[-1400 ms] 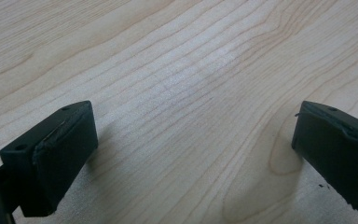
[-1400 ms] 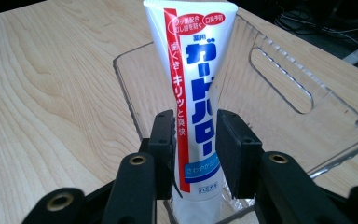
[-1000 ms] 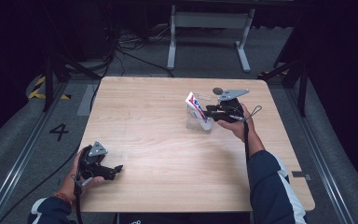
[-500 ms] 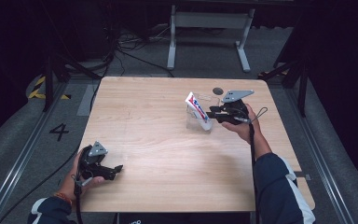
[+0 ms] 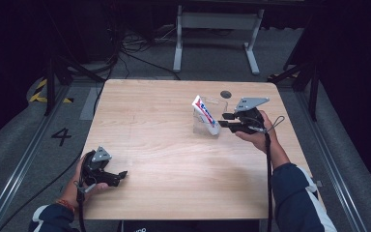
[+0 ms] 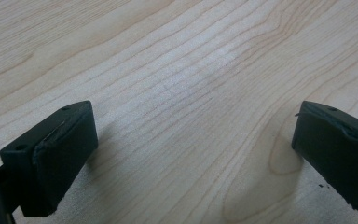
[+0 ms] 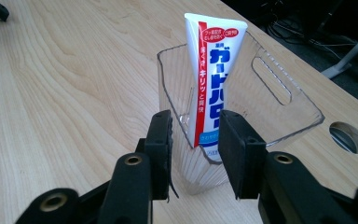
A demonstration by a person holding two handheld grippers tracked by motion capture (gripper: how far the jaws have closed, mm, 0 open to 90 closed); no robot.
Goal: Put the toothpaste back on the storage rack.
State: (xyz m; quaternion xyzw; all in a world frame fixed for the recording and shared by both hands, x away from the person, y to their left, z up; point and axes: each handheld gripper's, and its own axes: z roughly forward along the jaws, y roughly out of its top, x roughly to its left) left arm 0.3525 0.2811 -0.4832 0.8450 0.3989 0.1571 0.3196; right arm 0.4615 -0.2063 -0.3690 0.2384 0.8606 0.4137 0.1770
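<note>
Just beyond right gripper (image 7: 195, 140), toothpaste tube (image 7: 213, 79) upright in clear bin (image 7: 279, 116)

The left claw (image 5: 121, 175) is black, topped by a grey three-cornered plate, and a black cable trails from it towards the near edge. Seen close in its own view, its jaws are blocky black pads with scuffed, slightly ragged edges and small round holes on top. The right claw (image 7: 195, 147) is black too, with the same grey plate and a black cable hanging along the forearm. Its jaw arms carry round brass-coloured rivets, and its pads are flat rectangular blocks. The person wears dark navy sleeves with white stripes near the cuffs.
</note>
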